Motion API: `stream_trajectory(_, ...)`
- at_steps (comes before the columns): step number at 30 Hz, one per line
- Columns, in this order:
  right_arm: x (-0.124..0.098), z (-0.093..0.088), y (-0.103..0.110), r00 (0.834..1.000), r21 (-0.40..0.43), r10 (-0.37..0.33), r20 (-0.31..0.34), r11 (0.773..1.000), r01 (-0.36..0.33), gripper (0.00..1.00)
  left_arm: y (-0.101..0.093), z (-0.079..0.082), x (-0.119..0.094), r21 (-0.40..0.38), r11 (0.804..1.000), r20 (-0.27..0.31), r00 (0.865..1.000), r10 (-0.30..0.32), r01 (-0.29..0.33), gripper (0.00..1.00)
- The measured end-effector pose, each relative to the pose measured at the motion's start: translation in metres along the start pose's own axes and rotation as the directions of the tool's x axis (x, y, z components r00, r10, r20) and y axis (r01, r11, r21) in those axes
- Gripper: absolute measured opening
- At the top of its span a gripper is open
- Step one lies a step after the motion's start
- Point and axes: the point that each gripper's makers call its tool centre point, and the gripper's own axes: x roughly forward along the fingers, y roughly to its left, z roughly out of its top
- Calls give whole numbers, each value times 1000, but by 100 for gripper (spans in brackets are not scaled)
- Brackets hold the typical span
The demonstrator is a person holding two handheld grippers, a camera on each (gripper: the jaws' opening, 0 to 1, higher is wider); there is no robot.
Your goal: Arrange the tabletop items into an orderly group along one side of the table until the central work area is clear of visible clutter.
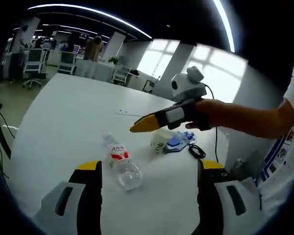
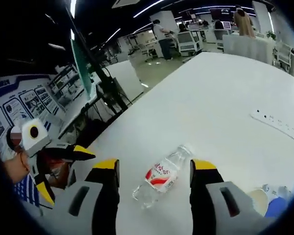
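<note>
Left gripper [image 1: 149, 188] and right gripper [image 2: 154, 188]: jaws spread; plastic water bottle [image 1: 122, 164] lies on table [image 1: 73, 112] just ahead between each pair

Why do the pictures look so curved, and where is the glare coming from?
Both views come through fisheye lenses, so the white table bows. In the left gripper view the windows behind are blown out white, and the right gripper is slightly blurred. In the right gripper view the lit table is bright, and the plastic bottle shows clearly.
</note>
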Motion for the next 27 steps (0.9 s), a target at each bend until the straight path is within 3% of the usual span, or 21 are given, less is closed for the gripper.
stream_trajectory(11, 33, -3, -19, 998, 83, -36, -50, 996, 40, 53, 10, 1, -2, -9, 1000, 18, 1000, 5, -5, 79)
stream_trajectory(18, 50, -4, -35, 995, 153, -56, -83, 986, 68, 46, 10, -3, -1, -29, 1000, 27, 1000, 2, -1, 79)
stream_trajectory(23, 61, -11, -51, 986, 226, -104, -130, 965, 132, 40, 13, -6, -1, -32, 999, 16, 1000, 2, -1, 78)
stream_trajectory(27, 70, -16, -55, 981, 267, -103, -163, 953, 145, 38, 16, -5, 3, -34, 999, 16, 1000, 2, -1, 78)
